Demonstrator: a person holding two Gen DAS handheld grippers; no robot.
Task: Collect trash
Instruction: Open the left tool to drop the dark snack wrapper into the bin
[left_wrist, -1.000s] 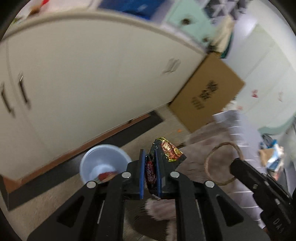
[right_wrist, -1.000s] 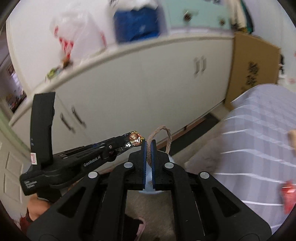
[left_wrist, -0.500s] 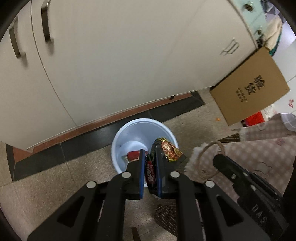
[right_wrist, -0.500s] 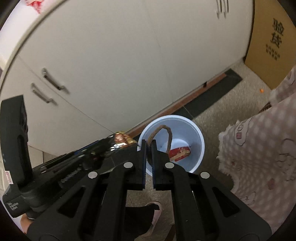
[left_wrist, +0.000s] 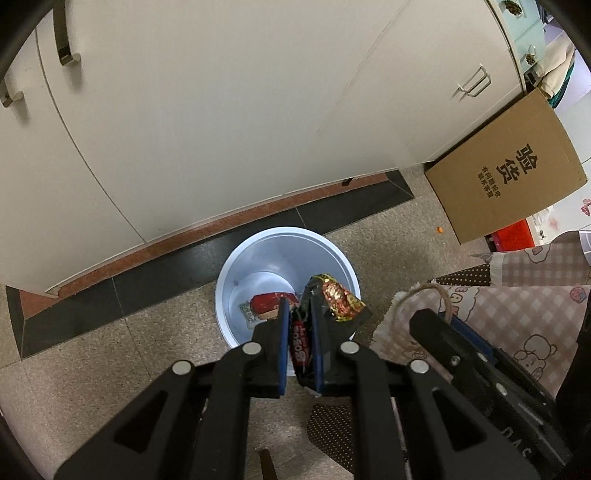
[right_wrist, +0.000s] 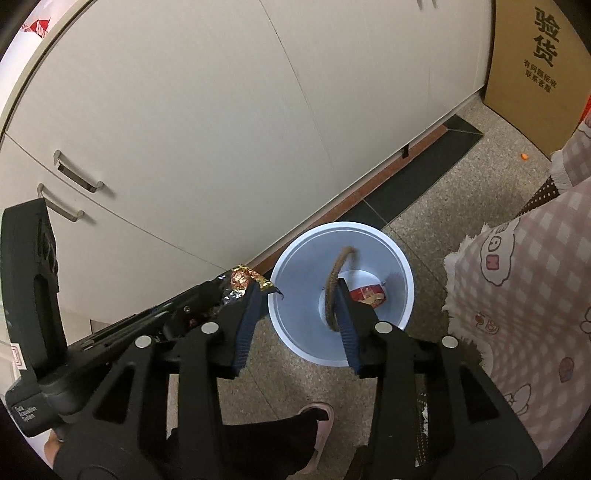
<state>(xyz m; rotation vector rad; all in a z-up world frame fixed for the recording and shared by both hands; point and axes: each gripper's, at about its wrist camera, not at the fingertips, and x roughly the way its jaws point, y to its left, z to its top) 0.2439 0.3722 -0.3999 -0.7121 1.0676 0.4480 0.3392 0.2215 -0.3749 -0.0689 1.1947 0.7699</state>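
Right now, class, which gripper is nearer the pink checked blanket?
Right. The right gripper hangs over the white bin, next to the blanket. The left gripper, clamping a snack wrapper, is at the bin's far side from the blanket.

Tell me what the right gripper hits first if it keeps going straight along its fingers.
Most likely the white bin: the open right gripper points down into its mouth, with the rope loop against one finger. Inside, the red wrapper lies at the bottom. Depth is hard to judge.
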